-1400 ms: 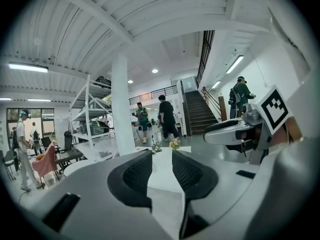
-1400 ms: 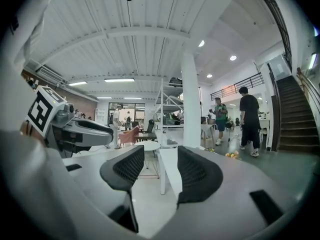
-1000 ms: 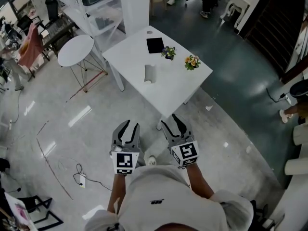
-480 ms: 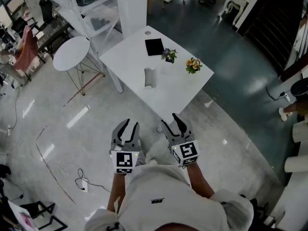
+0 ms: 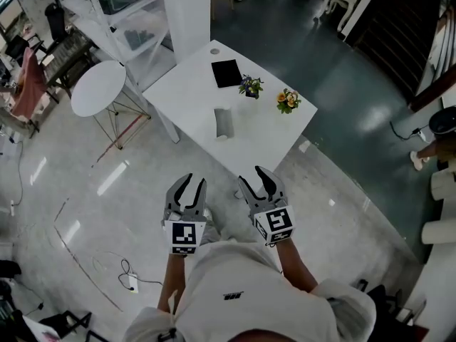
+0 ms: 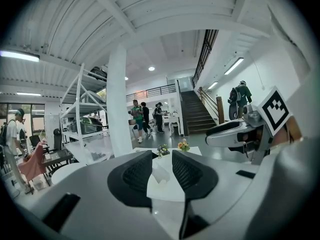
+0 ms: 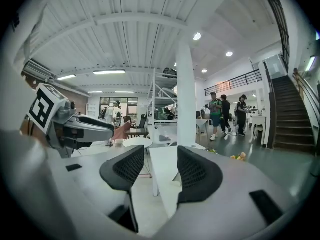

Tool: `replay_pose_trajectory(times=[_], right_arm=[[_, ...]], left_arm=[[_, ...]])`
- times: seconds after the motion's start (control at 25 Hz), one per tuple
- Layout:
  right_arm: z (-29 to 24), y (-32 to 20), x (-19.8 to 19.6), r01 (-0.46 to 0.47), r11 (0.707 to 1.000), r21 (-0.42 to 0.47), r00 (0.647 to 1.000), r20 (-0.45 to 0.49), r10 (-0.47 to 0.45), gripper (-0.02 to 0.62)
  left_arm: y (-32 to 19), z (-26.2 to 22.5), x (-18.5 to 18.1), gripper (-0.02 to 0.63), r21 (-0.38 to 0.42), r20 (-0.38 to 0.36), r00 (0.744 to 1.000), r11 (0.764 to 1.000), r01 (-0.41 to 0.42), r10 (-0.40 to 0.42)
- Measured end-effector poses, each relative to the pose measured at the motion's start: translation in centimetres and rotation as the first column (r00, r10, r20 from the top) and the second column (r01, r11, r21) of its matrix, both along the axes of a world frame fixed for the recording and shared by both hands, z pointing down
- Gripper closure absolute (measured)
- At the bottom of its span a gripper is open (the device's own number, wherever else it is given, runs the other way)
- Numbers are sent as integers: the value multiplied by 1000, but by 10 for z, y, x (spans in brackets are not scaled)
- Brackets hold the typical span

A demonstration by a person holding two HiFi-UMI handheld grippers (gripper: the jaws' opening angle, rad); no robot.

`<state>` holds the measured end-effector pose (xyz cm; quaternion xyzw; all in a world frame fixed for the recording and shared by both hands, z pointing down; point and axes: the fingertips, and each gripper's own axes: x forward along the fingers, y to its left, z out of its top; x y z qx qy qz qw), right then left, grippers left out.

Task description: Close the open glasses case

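Both grippers are held side by side, low in the head view, over the glossy grey floor (image 5: 107, 191) and short of the counter's near corner.

Left gripper (image 5: 191, 184): jaws apart with a moderate gap. Its own view shows only air between the ribbed pads (image 6: 137, 171), nothing held.

Right gripper (image 5: 253, 178): jaws likewise apart, a shade wider, nothing between them. Its own view looks past the pads (image 7: 192, 170) along the counter's near edge.

Each gripper shows in the other's view: the right one at the right edge of the left gripper view, the left one at the left edge of the right gripper view. Both marker cubes face the head camera.

The glasses case (image 5: 224, 123) lies on the white counter (image 5: 263, 130), roughly mid-surface and towards its left edge. It is pale grey and oblong, with its long side running away from the person. It is well apart from both grippers. In the left gripper view it sits framed in the gap between the jaws as a small pale angular shape. Lid position cannot be read with confidence at this range.

Other items on the counter:
- a black flat slab (image 5: 227, 73) at the far end
- two small flower pots, one purple-flowered (image 5: 250, 85) just beside the slab, one orange-flowered (image 5: 287, 100) nearer the right edge

All of these are clear of the case.

Surroundings: a round white side table (image 5: 98, 87) to the left of the counter, and a white pillar (image 5: 187, 13) beyond it. People are walking in the background of both gripper views.
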<state>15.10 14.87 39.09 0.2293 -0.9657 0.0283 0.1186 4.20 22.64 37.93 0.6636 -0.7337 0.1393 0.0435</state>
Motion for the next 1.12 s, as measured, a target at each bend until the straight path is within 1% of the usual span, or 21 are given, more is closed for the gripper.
replay_pose_trajectory(times=[0.36, 0.76, 0.92, 1.12], right_arm=[[4, -24, -42, -73, 997, -6, 997, -22, 73, 385], [10, -48, -92, -128, 992, -9, 991, -35, 127, 387], [13, -55, -104, -141, 990, -10, 989, -46, 141, 388], [23, -62, -109, -163, 986, -20, 984, -71, 161, 390]], left_arm=[[-30, 3, -48, 468, -1, -14, 997, 998, -70, 70], [-62, 13, -97, 468, -10, -21, 990, 990, -139, 139], [-73, 16, -111, 468, -12, -25, 988, 988, -156, 156], [-84, 23, -120, 468, -17, -41, 985, 986, -168, 167]])
